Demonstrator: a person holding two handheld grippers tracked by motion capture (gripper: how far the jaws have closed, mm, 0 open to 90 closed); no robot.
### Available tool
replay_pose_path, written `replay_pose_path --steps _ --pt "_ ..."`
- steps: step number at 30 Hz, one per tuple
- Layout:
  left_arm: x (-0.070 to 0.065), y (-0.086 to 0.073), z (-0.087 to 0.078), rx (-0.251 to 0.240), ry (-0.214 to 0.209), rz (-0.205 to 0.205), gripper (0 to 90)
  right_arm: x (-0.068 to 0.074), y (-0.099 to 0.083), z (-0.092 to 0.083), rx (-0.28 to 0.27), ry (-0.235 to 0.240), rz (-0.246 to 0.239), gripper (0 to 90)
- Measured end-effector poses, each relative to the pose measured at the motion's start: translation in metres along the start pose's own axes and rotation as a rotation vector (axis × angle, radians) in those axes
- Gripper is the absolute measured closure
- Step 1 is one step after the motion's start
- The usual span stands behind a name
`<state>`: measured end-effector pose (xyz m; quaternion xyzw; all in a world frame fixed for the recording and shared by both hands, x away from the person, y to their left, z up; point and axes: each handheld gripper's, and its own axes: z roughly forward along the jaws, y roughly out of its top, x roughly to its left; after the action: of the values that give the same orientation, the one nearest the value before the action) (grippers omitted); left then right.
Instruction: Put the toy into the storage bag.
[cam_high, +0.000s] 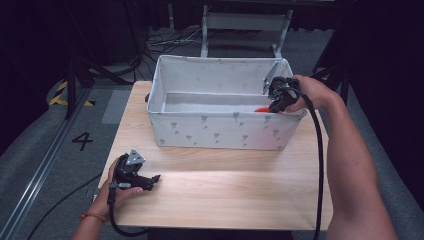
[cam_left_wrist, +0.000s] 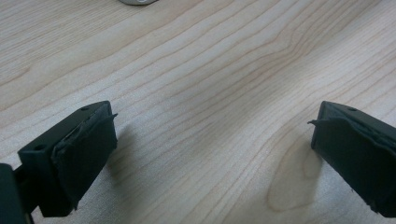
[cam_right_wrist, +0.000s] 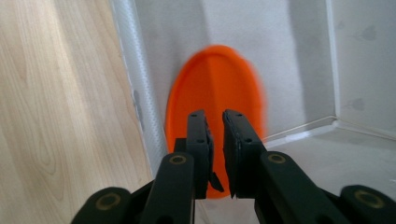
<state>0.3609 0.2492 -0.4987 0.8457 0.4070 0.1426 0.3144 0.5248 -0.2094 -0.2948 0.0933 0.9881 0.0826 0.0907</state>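
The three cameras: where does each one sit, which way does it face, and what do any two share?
High view: above the person's side, looking forward and down at the white fabric bin; both forearms show.
Left gripper view: on the left claw, facing the light wooden table.
Right gripper view: on the right claw, facing into the bin at the orange round plastic plate, also in the high view.

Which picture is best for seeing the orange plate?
The right gripper view: the orange plate is big and close there, inside the fabric box, with the right hand-held gripper pinching its edge. In the high view the plate is a small red-orange sliver behind the box's front wall. The left gripper view looks at the wooden table.
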Motion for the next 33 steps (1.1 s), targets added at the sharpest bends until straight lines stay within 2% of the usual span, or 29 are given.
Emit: replay_pose_path --steps 5,11,14,15,17,20,23,27,33 --pt "0.0 0.0 0.0 0.0 0.0 0.0 0.5 0.001 -0.002 -0.004 -0.035 -0.02 0.01 76.7" --pt "0.0 0.0 0.0 0.0 0.0 0.0 0.5 0.003 -0.01 -0.013 -0.138 -0.05 0.044 68.6" --pt "0.0 0.0 0.0 0.0 0.0 0.0 0.5 0.004 -0.015 -0.016 -0.176 -0.076 0.081 61.4" --pt "0.0 0.0 0.0 0.0 0.0 0.0 0.5 0.005 -0.016 -0.017 -0.185 -0.093 0.093 56.3" --pt "0.0 0.0 0.0 0.0 0.0 0.0 0.5 0.006 -0.02 -0.021 -0.212 -0.135 0.131 51.8" --pt "0.0 0.0 0.0 0.0 0.0 0.0 0.5 0.008 -0.025 -0.027 -0.253 -0.174 0.187 40.3" --pt "0.0 0.0 0.0 0.0 0.0 0.0 0.5 0.012 -0.029 -0.034 -0.276 -0.244 0.253 26.1" --pt "0.0 0.0 0.0 0.0 0.001 0.002 0.5 0.02 -0.037 -0.042 -0.334 -0.301 0.304 21.0" --pt "0.0 0.0 0.0 0.0 0.001 0.002 0.5 0.029 -0.048 -0.052 -0.394 -0.329 0.368 20.7"
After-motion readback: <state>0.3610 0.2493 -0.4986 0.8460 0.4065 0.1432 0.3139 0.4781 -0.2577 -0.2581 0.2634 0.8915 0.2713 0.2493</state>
